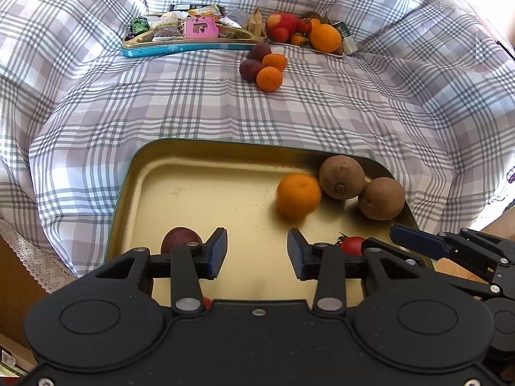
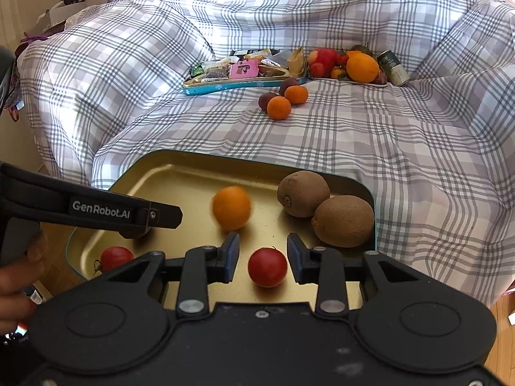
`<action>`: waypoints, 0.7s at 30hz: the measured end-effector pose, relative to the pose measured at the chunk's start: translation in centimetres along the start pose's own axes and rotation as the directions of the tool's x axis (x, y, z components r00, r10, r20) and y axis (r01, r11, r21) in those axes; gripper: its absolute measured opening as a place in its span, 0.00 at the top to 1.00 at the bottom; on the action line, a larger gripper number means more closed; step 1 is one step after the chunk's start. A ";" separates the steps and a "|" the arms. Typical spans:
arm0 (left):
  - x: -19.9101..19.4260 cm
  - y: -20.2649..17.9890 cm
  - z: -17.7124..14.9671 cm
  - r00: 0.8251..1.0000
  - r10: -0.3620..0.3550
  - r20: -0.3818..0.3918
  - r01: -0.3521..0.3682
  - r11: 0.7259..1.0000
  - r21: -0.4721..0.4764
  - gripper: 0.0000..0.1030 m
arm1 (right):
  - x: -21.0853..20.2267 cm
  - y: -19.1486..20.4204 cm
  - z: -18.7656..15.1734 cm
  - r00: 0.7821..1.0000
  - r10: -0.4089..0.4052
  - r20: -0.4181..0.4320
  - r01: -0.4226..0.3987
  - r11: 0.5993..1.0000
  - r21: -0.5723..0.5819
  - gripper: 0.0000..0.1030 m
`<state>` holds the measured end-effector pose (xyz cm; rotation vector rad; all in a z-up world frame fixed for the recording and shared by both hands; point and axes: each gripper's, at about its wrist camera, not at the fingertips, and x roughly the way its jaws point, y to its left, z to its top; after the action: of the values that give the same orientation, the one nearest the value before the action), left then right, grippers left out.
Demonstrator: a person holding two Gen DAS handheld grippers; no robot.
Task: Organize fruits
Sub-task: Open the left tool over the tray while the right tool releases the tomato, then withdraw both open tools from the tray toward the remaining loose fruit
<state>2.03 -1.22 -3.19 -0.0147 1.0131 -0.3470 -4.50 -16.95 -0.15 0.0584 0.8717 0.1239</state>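
Note:
A gold tray (image 1: 193,173) (image 2: 180,173) lies near me on the checked cloth. In it are two brown kiwis (image 1: 341,177) (image 2: 302,193), a blurred orange mandarin (image 1: 298,195) (image 2: 231,207), a dark plum (image 1: 180,238) and red tomatoes (image 2: 267,267) (image 1: 352,245). My left gripper (image 1: 257,251) is open and empty over the tray's near part. My right gripper (image 2: 262,254) is open, its fingers either side of a tomato and apart from it. Two mandarins and two plums (image 1: 264,66) (image 2: 283,99) lie loose on the cloth farther back.
A blue tin tray of wrapped snacks (image 1: 180,30) (image 2: 241,70) sits at the back. Beside it is a plate heaped with fruit (image 1: 309,30) (image 2: 347,62) and a can (image 2: 394,67). Bunched cloth rises on both sides.

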 end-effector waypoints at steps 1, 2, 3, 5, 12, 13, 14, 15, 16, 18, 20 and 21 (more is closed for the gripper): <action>0.0 0.0 0.0 1.000 -0.001 0.000 0.001 1.000 -0.001 0.53 | 0.0 0.0 0.0 1.000 0.000 -0.002 0.000 1.000 0.003 0.65; 0.0 0.0 0.0 1.000 -0.002 -0.002 0.002 1.000 -0.002 0.53 | 0.0 -0.1 -0.1 1.000 0.001 -0.003 -0.001 1.000 0.004 0.65; 0.0 0.0 0.0 1.000 0.000 -0.004 0.000 1.000 -0.002 0.53 | 0.1 -0.1 -0.1 1.000 0.001 -0.004 -0.001 1.000 0.004 0.65; 0.1 0.0 -0.1 1.000 0.001 -0.007 -0.001 1.000 0.001 0.53 | 0.1 0.0 0.0 1.000 -0.002 -0.005 0.002 1.000 0.002 0.65; 0.3 -0.1 -0.1 1.000 0.007 -0.021 -0.006 1.000 0.008 0.53 | 0.1 0.0 0.0 1.000 -0.002 -0.007 0.002 1.000 0.001 0.65; 0.3 -0.2 -0.1 1.000 0.009 -0.023 -0.009 1.000 0.009 0.53 | 0.1 0.0 0.0 1.000 -0.003 -0.008 0.003 1.000 0.001 0.65; 0.3 -0.2 -0.1 1.000 0.010 -0.026 -0.010 1.000 0.010 0.53 | 0.1 0.0 0.0 1.000 -0.003 -0.008 0.003 1.000 0.000 0.65; 0.4 -0.2 -0.1 1.000 0.011 -0.028 -0.010 1.000 0.011 0.53 | 0.1 0.0 0.0 1.000 -0.003 -0.008 0.003 1.000 0.001 0.65; 0.4 -0.2 -0.1 0.999 0.011 -0.030 -0.011 1.000 0.013 0.53 | 0.1 0.0 0.0 1.000 -0.004 -0.009 0.004 1.000 0.001 0.65; 0.4 -0.2 -0.1 0.999 0.013 -0.032 -0.012 1.000 0.015 0.53 | 0.1 0.0 -0.1 1.000 -0.005 -0.012 0.005 1.000 0.001 0.65; 0.4 -0.2 -0.1 0.999 0.016 -0.034 -0.015 1.000 0.015 0.53 | 0.2 0.0 -0.1 1.000 -0.007 -0.016 0.007 1.000 0.002 0.65; 0.5 -0.2 -0.1 0.999 0.018 -0.036 -0.017 1.000 0.017 0.53 | 0.2 -0.1 -0.1 1.000 -0.008 -0.018 0.008 1.000 0.003 0.65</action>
<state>2.09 -1.53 -3.62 0.0153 1.0459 -0.3407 -4.44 -16.99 -0.37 0.0565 0.8903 0.1153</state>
